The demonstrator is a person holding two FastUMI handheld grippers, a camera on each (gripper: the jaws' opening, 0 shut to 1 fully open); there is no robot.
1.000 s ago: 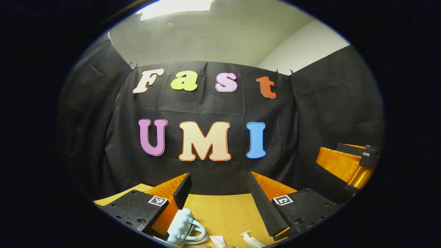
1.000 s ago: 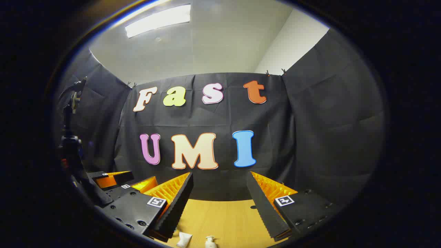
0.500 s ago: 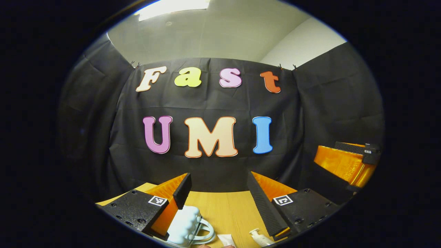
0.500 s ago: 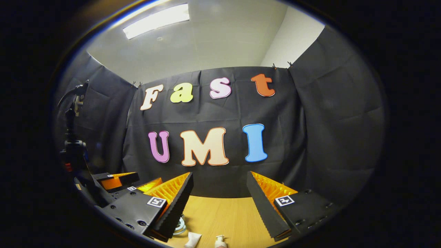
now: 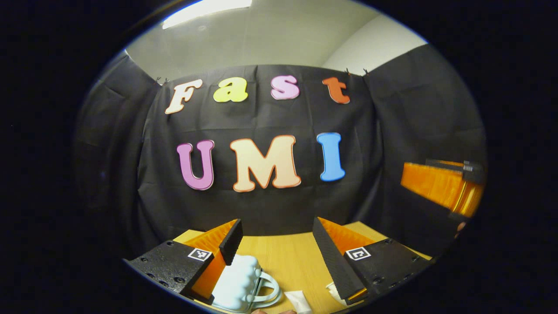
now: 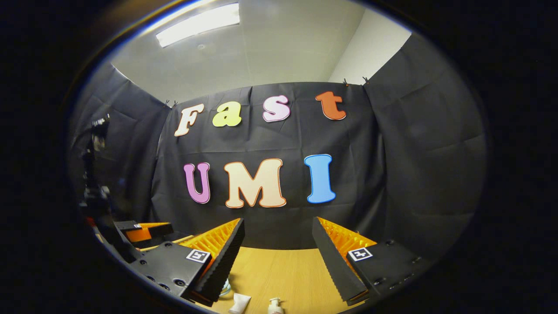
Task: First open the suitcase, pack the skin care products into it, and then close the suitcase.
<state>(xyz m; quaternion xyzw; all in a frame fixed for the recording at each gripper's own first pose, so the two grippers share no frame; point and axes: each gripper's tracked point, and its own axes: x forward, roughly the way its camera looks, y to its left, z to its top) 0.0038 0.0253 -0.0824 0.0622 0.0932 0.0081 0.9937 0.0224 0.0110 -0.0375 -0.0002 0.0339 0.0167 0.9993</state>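
Both grippers, left (image 5: 275,244) and right (image 6: 276,244), hang wide open and empty above a wooden table (image 5: 283,257) where a small pale suitcase (image 5: 239,283), tube (image 6: 239,303) and pump bottle (image 6: 274,306) wait; descending carelessly could topple the bottle.

In the left gripper view the pale blue suitcase (image 5: 237,283) now shows more fully and higher beside the near finger, and more of the bench (image 5: 279,257) has come into sight. The white tube (image 5: 298,301) has slid rightward, and the pump bottle (image 5: 333,290) is now mostly hidden behind the other finger. In the right gripper view the tube (image 6: 239,303) and pump bottle (image 6: 273,305) sit slightly higher than a second ago.
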